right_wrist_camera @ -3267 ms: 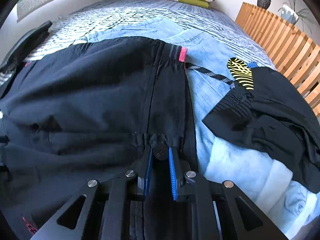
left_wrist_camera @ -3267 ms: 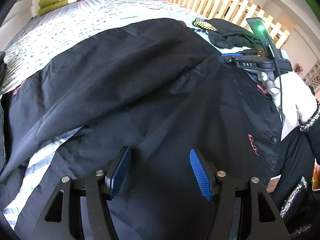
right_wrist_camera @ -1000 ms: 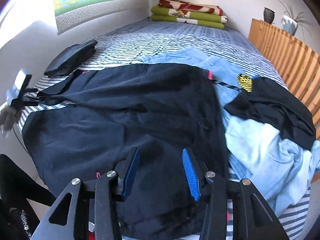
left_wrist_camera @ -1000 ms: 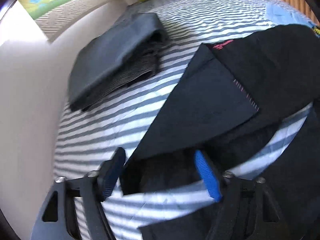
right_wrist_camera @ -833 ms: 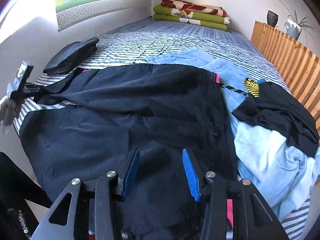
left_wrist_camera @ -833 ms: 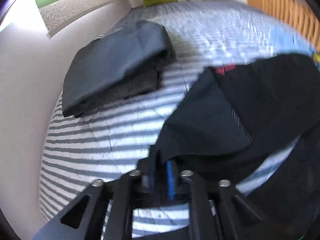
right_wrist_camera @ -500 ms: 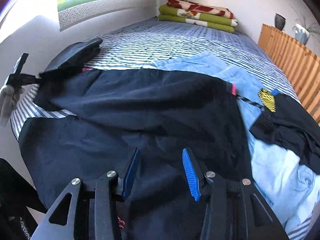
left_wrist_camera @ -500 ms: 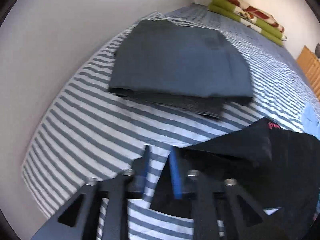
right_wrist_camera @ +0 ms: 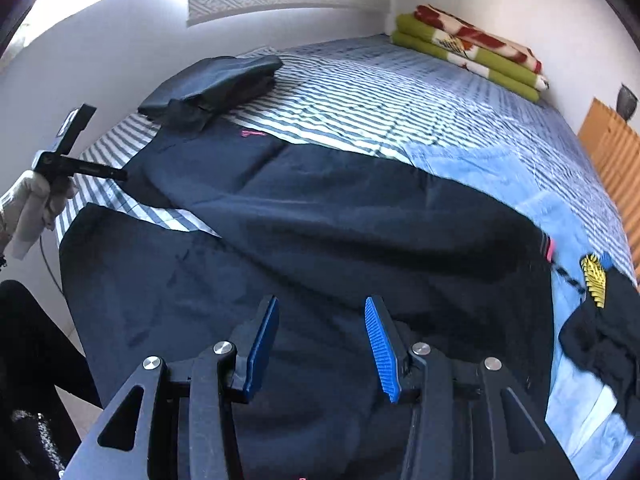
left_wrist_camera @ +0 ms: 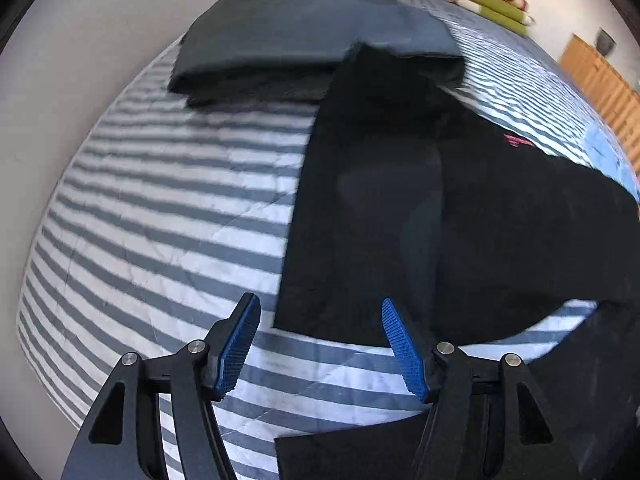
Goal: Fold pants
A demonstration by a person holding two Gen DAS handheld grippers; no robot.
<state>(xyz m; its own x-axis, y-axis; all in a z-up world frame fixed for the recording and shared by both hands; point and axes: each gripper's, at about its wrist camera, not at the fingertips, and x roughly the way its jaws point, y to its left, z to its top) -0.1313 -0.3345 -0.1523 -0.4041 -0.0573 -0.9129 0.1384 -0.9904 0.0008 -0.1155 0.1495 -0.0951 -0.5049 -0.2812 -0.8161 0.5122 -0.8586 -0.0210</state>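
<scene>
The black pants [right_wrist_camera: 320, 232] lie spread across the striped bed [left_wrist_camera: 160, 220]. One leg [left_wrist_camera: 380, 208] runs flat toward a folded dark pile. My left gripper [left_wrist_camera: 320, 340] hovers just over that leg's hem corner. Its jaws are opening, and the blue pads [left_wrist_camera: 240, 340] do not press on the cloth. In the right wrist view the left gripper [right_wrist_camera: 116, 176] shows at the far left, held by a gloved hand [right_wrist_camera: 32, 200]. My right gripper [right_wrist_camera: 322, 344] stands open above the pants' wide upper part, with nothing held.
A folded dark grey pile [left_wrist_camera: 312, 40] lies near the wall, touching the leg's end. Light blue jeans [right_wrist_camera: 480, 176] and a black garment with a yellow patch [right_wrist_camera: 596, 280] lie to the right. Folded green blankets [right_wrist_camera: 468, 52] sit at the far end, by a wooden slatted board [right_wrist_camera: 612, 148].
The left gripper shut on the leg's hem, drew it out toward the folded pile, then opened and let go. The right gripper slid sideways over the pants, still open.
</scene>
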